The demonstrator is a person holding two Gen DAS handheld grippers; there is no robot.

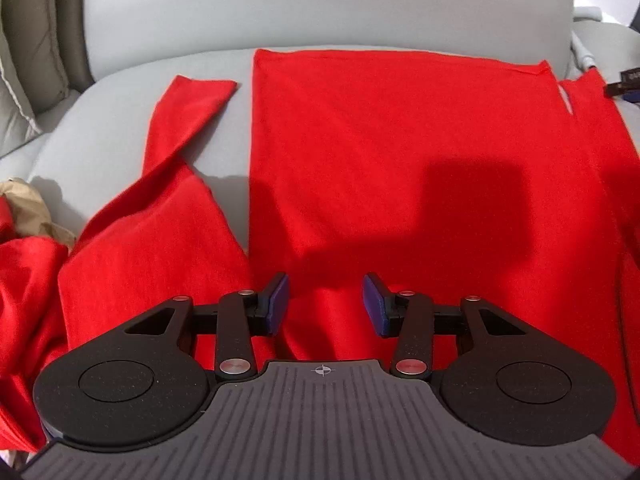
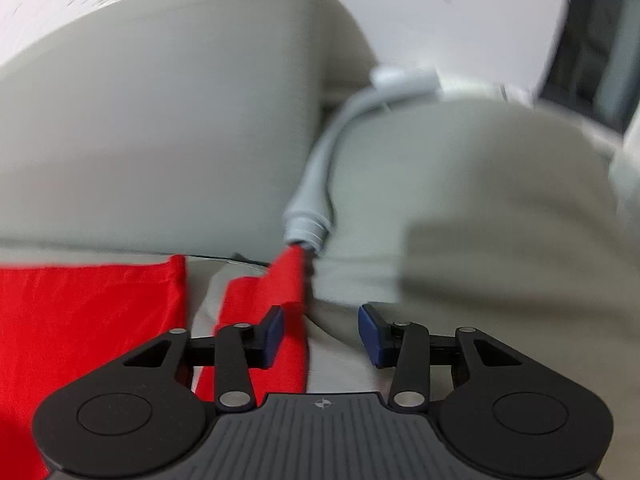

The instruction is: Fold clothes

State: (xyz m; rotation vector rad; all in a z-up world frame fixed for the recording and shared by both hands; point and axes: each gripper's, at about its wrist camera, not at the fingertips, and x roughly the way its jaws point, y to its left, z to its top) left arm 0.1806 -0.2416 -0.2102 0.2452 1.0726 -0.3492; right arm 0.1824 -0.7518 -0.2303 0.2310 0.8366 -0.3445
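A red garment [image 1: 400,152] is being displayed flat on a grey sofa [image 1: 280,8], one sleeve [image 1: 188,120] twisted aside, while both the left gripper [image 1: 325,306] and right gripper [image 2: 321,336] are being held apart, empty

Red long-sleeved garment [image 1: 400,152] spread flat on grey sofa cushion [image 1: 132,120], sleeve outstretched.

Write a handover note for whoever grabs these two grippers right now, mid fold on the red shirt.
Left gripper: open, nothing between its pads, hovering over the near edge of the red shirt.
Right gripper: open, empty, at the shirt's right sleeve, which runs toward a grey cable.
Shirt: body spread flat on the grey sofa seat; left sleeve lies out to the side, twisted.
Done: shirt laid out.
Left: both sleeves appear unfolded; fold them in, then the body.
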